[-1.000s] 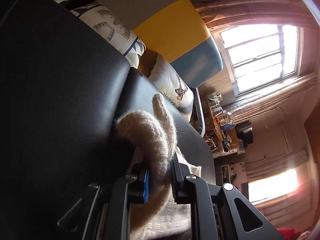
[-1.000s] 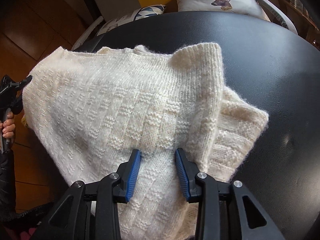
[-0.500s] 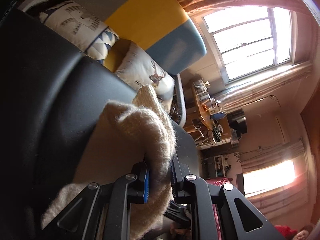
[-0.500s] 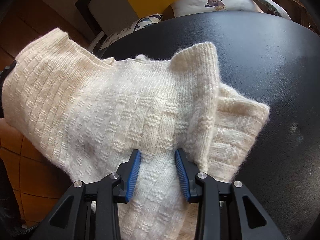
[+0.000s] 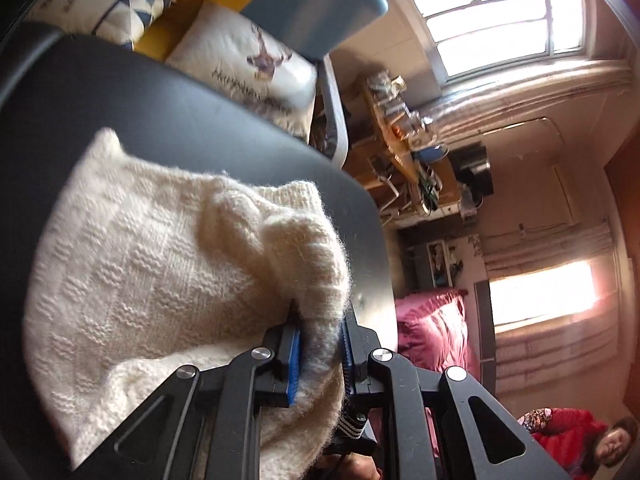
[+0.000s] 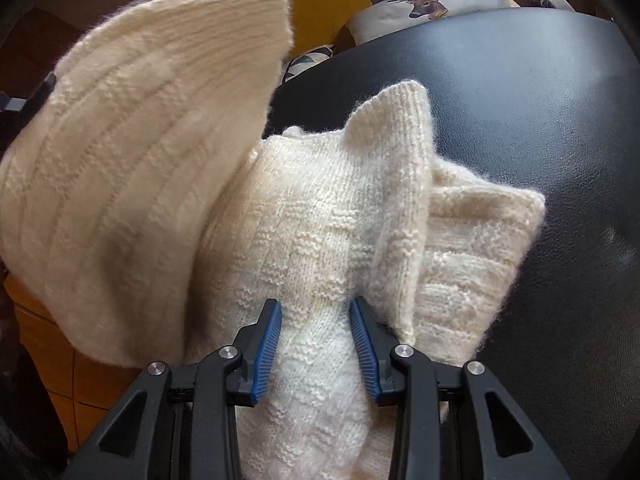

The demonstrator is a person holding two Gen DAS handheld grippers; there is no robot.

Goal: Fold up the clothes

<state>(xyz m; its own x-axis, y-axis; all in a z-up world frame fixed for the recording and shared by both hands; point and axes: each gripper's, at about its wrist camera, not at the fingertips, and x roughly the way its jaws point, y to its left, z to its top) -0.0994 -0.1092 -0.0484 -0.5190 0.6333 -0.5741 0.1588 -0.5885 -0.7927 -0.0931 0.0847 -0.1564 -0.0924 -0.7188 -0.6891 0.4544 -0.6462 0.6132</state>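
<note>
Left gripper (image 5: 318, 354): clenched on a thick edge of the cream sweater (image 5: 160, 264); knit is bunched between the blue pads.
Right gripper (image 6: 316, 344): jaws apart, straddling the sweater's top layer; whether the pads press the knit cannot be told.
Sweater position: lies on the black table (image 6: 520, 92), near its front edge, partly folded with layers stacked at the right.
Change: the left-side panel, low and spread a second ago, now stands raised and curls inward over the body.
Meaning: a side fold is in progress; the flap is not yet laid down.
Beyond: a deer cushion (image 6: 424, 4) on a sofa behind the table.
</note>
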